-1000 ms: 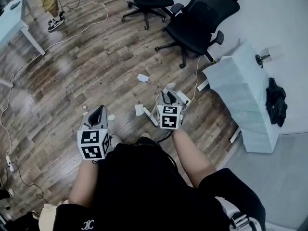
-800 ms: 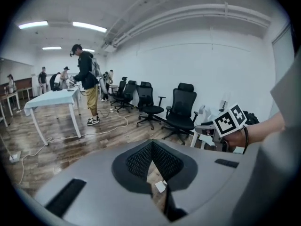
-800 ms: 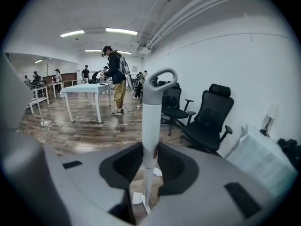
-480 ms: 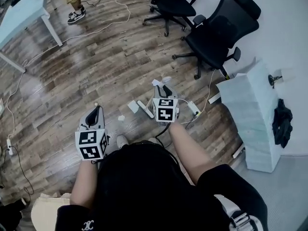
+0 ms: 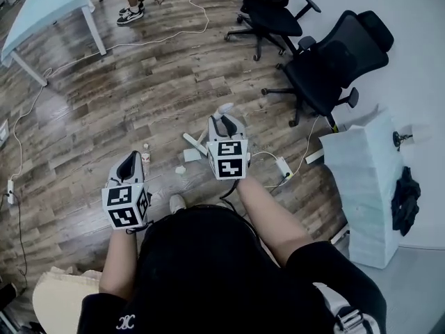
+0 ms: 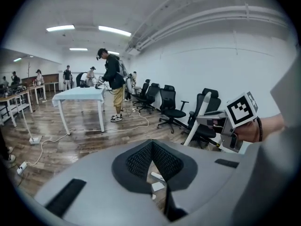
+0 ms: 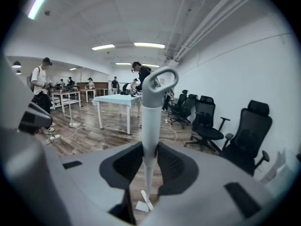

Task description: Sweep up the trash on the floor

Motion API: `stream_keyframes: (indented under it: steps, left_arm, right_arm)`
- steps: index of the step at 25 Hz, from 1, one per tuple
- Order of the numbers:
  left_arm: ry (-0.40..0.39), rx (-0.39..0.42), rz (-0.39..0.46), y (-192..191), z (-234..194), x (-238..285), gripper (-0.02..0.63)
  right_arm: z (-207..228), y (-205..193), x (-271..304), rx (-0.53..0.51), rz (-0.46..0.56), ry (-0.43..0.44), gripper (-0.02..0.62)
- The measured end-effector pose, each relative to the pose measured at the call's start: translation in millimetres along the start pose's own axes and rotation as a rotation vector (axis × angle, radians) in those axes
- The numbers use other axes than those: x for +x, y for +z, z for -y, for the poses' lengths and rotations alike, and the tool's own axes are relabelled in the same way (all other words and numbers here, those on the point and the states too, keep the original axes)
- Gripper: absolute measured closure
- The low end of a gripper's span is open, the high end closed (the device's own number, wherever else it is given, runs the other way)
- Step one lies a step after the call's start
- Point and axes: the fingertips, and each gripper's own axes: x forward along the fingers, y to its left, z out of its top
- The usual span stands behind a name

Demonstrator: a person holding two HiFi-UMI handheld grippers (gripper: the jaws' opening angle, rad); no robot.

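Note:
My right gripper [image 5: 224,122] is shut on an upright white broom handle [image 7: 151,112] with a loop at its top. The handle's white foot [image 7: 143,204] rests on the wood floor, seen in the head view as a white bar [image 5: 195,143]. White paper scraps [image 5: 191,155] and a smaller one [image 5: 180,170] lie on the floor between the grippers. My left gripper [image 5: 130,160] hangs lower left with its pads [image 6: 141,161] meeting at the tips and nothing held. Through its gap the scraps [image 6: 157,186] show below.
Two black office chairs [image 5: 334,61] [image 5: 268,12] stand at the upper right. A white stacked cabinet [image 5: 365,179] is at the right, with a power strip [image 5: 284,167] and cables near it. A pale table [image 5: 49,12] and a person's feet [image 5: 131,14] are at the upper left.
The view has swung: the chairs and cabinet slid right and the table came into view. Both grippers shifted slightly left, with the handle still in the right one.

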Motion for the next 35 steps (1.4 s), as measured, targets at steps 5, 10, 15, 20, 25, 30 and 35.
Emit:
stream_keyframes:
  steps: [5, 10, 15, 20, 25, 30, 35]
  left_arm:
    - [0.079, -0.062, 0.001, -13.9, -34.7, -19.6, 0.612]
    - [0.136, -0.112, -0.002, -33.0, -60.6, -45.0, 0.612]
    - [0.197, -0.151, -0.01, -51.3, -90.5, -71.0, 0.612]
    - [0.276, -0.214, 0.0, -63.9, -110.1, -96.8, 0.612]
    - [0.336, -0.283, -0.01, -90.0, -122.6, -122.8, 0.612]
    - [0.329, -0.378, -0.042, -123.3, -130.7, -128.6, 0.612]
    - [0.284, -0.367, -0.049, -124.8, -127.2, -117.4, 0.612]
  right_arm:
    - [-66.4, 41.3, 14.6, -0.085, 0.038, 0.137, 0.489]
    - [-106.8, 43.5, 17.2, -0.055, 0.018, 0.216, 0.49]
    - [-178.8, 67.1, 20.1, -0.085, 0.043, 0.366, 0.494]
    - [-260.7, 93.3, 29.4, -0.136, 0.052, 0.528, 0.494]
    - [-306.1, 95.7, 54.9, -0.037, -0.007, 0.52, 0.494]
    - [-275.5, 48.9, 91.5, 0.199, -0.151, 0.317, 0.494]
    - [-208.5, -19.0, 102.6, 0.367, -0.221, 0.148, 0.494]
